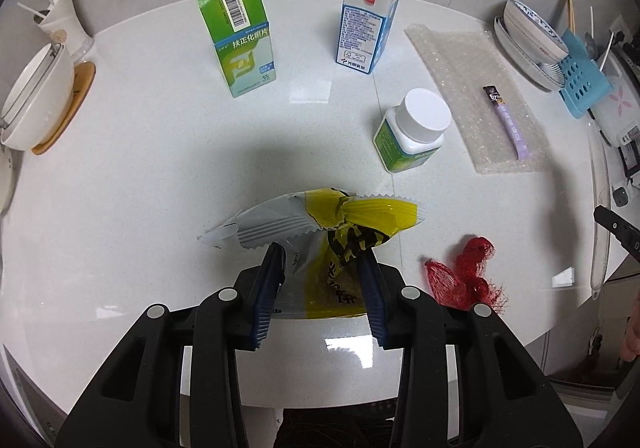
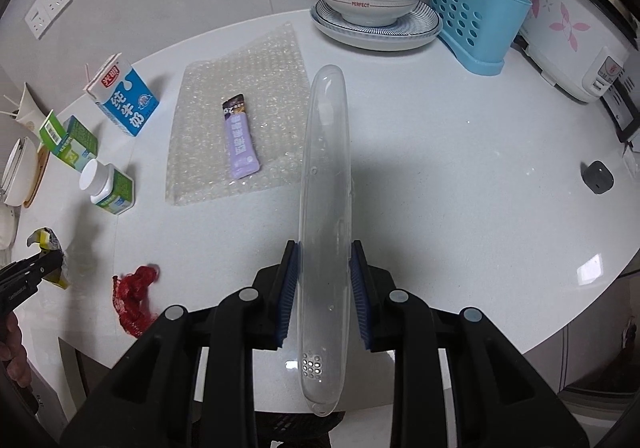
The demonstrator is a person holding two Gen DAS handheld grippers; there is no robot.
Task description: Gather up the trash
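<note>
Jaws of left gripper (image 1: 320, 260) held wrapper (image 1: 320, 219), right gripper (image 2: 324, 268) held tube (image 2: 326, 167); net (image 1: 464, 276) at three o'clock, cartons remained.

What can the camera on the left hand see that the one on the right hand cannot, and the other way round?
Only the left view shows the left tool closed on the yellow and grey wrapper from close up.

Only the right view shows the rice cooker and the right tool clamping a clear plastic case.

Both show the milk carton, pill bottle, purple sachet, bubble wrap and red net.
</note>
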